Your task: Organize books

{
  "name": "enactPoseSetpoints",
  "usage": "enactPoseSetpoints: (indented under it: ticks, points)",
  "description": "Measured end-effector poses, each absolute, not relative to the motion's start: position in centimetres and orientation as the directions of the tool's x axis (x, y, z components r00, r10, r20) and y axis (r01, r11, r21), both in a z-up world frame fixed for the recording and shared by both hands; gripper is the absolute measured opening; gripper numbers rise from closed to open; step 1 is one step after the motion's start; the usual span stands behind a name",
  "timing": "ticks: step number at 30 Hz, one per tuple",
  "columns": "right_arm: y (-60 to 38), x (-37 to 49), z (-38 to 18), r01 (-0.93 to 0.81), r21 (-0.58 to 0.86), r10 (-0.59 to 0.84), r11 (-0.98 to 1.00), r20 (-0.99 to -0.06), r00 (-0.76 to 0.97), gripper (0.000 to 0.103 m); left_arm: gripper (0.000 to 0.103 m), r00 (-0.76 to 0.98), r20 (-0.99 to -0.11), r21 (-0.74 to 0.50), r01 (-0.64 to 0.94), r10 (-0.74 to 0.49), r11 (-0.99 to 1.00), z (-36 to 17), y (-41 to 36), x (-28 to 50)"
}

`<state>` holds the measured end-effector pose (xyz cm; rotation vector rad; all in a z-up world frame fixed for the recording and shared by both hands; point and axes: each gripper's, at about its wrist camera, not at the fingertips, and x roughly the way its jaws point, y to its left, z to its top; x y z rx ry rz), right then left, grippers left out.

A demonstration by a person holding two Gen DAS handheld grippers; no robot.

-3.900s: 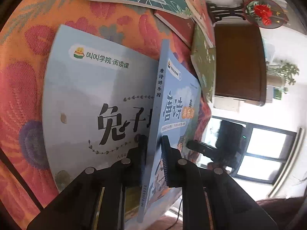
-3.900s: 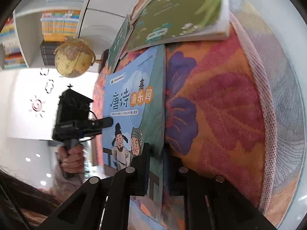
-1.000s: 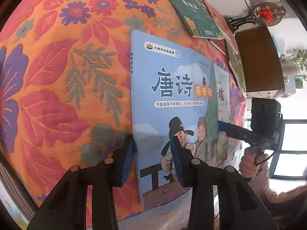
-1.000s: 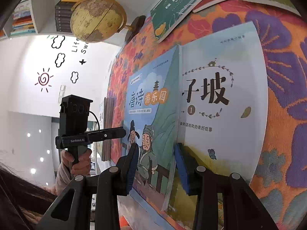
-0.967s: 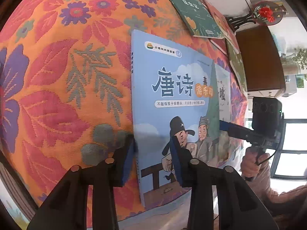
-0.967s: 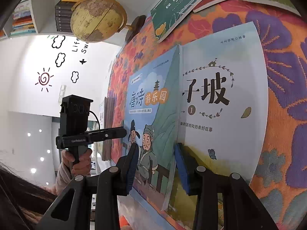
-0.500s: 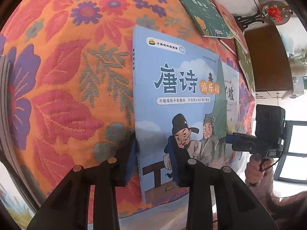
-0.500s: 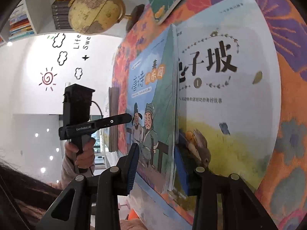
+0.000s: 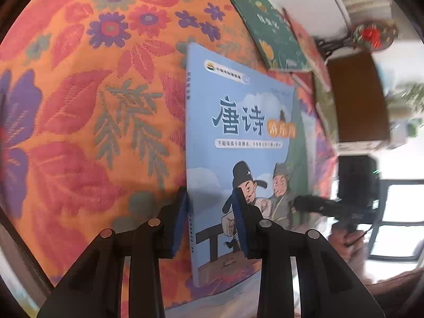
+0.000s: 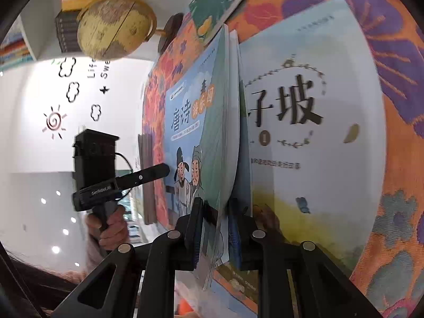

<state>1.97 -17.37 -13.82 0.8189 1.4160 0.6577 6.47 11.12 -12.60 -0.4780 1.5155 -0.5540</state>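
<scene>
Two books lie stacked near the front edge of the floral tablecloth (image 9: pixel 79 132): the blue poetry book (image 9: pixel 238 137) on the pale book (image 10: pixel 318 137), long axes running from that edge toward the far one, titles upright. The left gripper (image 9: pixel 209 220) is clamped on the blue book's spine corner. The right gripper (image 10: pixel 214 228) has just been closing and pinches its lifted right edge; at least three more books (image 9: pixel 267 29) lie at the far edge.

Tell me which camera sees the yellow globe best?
The right wrist view. The globe shows there whole, near the top left, in front of white shelves with books. The left wrist view does not show it at all; that view looks across the flowered cloth and the blue book instead.
</scene>
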Motion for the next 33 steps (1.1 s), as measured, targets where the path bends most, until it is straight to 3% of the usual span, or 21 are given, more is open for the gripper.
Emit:
enactPoseSetpoints:
  ticks: [4,8,13,16,24,28,29,31,33]
  points:
    - [-17.9,1.8,-14.3,0.103,0.834,0.831,0.543,-0.551,0.074,0.018,0.026,-0.036,-0.693,-0.718,-0.051,-0.72,0.694,-14.2,12.5,7.4]
    - [-18.3,1.8,-14.5,0.116,0.845,0.842,0.522,-0.532,0.083,0.018,0.023,-0.047,-0.672,-0.736,-0.068,-0.739,0.673,-14.7,12.4,7.9]
    - [-18.5,1.7,-14.1,0.102,0.831,0.827,0.547,-0.555,0.09,0.018,0.02,-0.04,-0.772,-0.635,0.011,-0.634,0.772,-13.1,11.5,7.6]
    - [-17.6,1.0,-12.0,0.025,0.764,0.758,0.645,-0.643,0.11,0.018,0.02,0.029,-0.849,-0.52,0.126,-0.527,0.845,-10.6,10.0,6.6]
    - [-14.2,-0.7,-8.2,-0.09,0.758,0.763,0.645,-0.636,0.112,0.018,0.019,0.088,-0.85,-0.507,0.125,-0.519,0.853,-6.2,14.7,3.8]
    - [-10.4,-1.1,-5.8,-0.175,0.793,0.811,0.584,-0.579,0.084,0.008,0.018,0.1,-0.826,-0.545,0.114,-0.555,0.831,-4.4,17.2,3.2]
    - [-8.5,-1.1,-5.8,-0.187,0.772,0.791,0.607,-0.609,0.054,0.008,0.018,0.096,-0.818,-0.558,0.111,-0.568,0.822,-4.4,17.5,3.0]
    - [-6.6,-1.2,-6.3,-0.21,0.7,0.722,0.683,-0.69,0.049,0.008,0.019,0.098,-0.873,-0.469,0.105,-0.478,0.877,-5.4,18.4,2.8]
    - [-7.2,-1.2,-7.3,-0.171,0.685,0.701,0.708,-0.711,0.052,0.008,0.019,0.074,-0.869,-0.485,0.06,-0.489,0.872,-7.3,19.5,3.1]
